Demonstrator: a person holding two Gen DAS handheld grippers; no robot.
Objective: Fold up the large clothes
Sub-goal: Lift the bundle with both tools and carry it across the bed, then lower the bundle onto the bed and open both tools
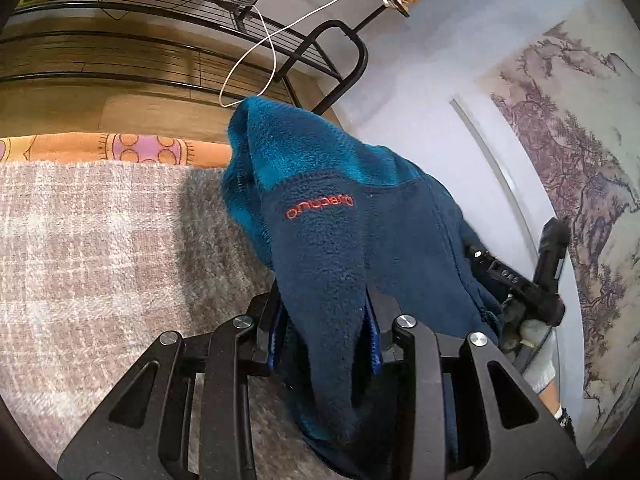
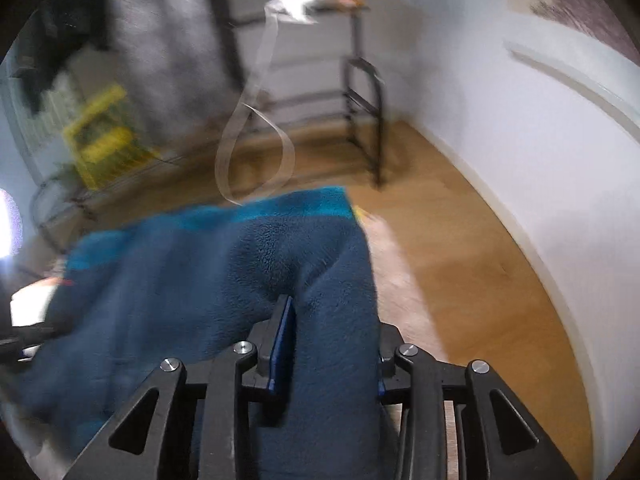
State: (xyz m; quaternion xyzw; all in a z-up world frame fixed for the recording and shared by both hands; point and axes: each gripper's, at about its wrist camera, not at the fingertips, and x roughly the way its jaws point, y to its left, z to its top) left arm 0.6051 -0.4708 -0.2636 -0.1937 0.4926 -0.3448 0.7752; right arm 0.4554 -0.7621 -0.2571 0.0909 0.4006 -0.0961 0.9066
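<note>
Two grippers are both clamping the same fleece (image 1: 360, 248): you are holding it up off the blanket (image 1: 100, 248), which is filling the left half of the left wrist view. Your left gripper (image 1: 326, 336) is pinching a dark navy fold between its fingers, jaws nearly closed on the cloth, low in the centre of the frame. From there the fleece is rising toward the middle of the frame, with its teal part at the top and an orange logo (image 1: 320, 207) showing upside down. Your right gripper (image 2: 332, 340) is gripping another bunch of the fleece (image 2: 224, 276) in the same way, at the bottom centre of the right wrist view; that view is blurring. In the left wrist view, the right gripper (image 1: 532, 280) is appearing at the right edge, just beside the fleece. A black rack (image 1: 340, 60) is standing at upper centre, with a white cord (image 1: 256, 68) looping down in front of it.
</note>
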